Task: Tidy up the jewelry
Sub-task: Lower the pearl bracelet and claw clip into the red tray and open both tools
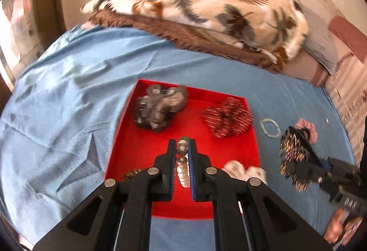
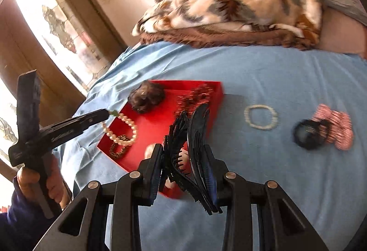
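Left gripper (image 1: 182, 147), as I steer it: jaws nearly together, pinching a pearl bead bracelet (image 2: 123, 129) that hangs over the red tray (image 1: 142, 150). Surface: smooth blue sheet (image 1: 68, 101) on a bed; fluffy leaf-print blanket (image 1: 206, 5) at 12 o'clock; bright window (image 2: 52, 21) at 10 o'clock. Tray holds a grey scrunchie (image 1: 158, 106), a red patterned scrunchie (image 1: 227, 118), a leopard band (image 2: 118, 151). Right gripper (image 2: 183, 159): partly closed on a black claw clip (image 2: 197, 134). At 3 o'clock on the sheet I see a white bead bracelet (image 2: 260, 116), then a dark scrunchie (image 2: 307, 134) touching a pink one (image 2: 337, 129).
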`<state>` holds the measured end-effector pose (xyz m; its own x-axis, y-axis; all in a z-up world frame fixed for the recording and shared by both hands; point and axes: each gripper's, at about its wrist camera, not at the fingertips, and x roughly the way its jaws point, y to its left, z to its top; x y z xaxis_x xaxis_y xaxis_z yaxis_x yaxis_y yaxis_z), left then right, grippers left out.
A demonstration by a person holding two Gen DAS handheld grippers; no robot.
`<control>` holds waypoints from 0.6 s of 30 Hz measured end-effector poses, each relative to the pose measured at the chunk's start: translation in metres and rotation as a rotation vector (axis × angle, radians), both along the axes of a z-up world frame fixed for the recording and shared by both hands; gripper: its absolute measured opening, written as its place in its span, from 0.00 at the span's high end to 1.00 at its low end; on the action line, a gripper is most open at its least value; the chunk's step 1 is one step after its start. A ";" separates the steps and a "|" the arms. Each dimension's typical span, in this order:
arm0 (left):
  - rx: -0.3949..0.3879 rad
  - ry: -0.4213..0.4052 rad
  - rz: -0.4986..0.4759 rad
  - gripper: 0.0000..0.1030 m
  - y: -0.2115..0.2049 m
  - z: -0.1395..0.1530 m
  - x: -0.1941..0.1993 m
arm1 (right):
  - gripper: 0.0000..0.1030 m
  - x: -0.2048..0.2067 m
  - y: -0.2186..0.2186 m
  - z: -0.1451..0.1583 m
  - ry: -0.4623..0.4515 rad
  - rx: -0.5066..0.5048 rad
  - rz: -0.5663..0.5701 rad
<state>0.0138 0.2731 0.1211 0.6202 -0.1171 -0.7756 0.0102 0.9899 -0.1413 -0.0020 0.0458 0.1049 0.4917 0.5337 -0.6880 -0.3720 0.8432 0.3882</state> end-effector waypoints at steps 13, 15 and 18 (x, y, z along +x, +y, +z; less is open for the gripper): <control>0.042 0.090 0.128 0.91 0.048 -0.054 0.057 | 0.64 0.070 0.071 -0.047 0.075 -0.154 0.040; 0.068 0.091 0.141 0.91 0.049 -0.058 0.059 | 0.64 0.076 0.071 -0.054 0.082 -0.166 0.033; 0.063 0.098 0.145 0.91 0.051 -0.062 0.060 | 0.64 0.082 0.073 -0.056 0.076 -0.172 0.027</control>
<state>0.0735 0.3239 0.0589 0.5483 0.0185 -0.8361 -0.1437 0.9870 -0.0724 0.0804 0.1190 0.0484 0.4224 0.4175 -0.8045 -0.3702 0.8896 0.2673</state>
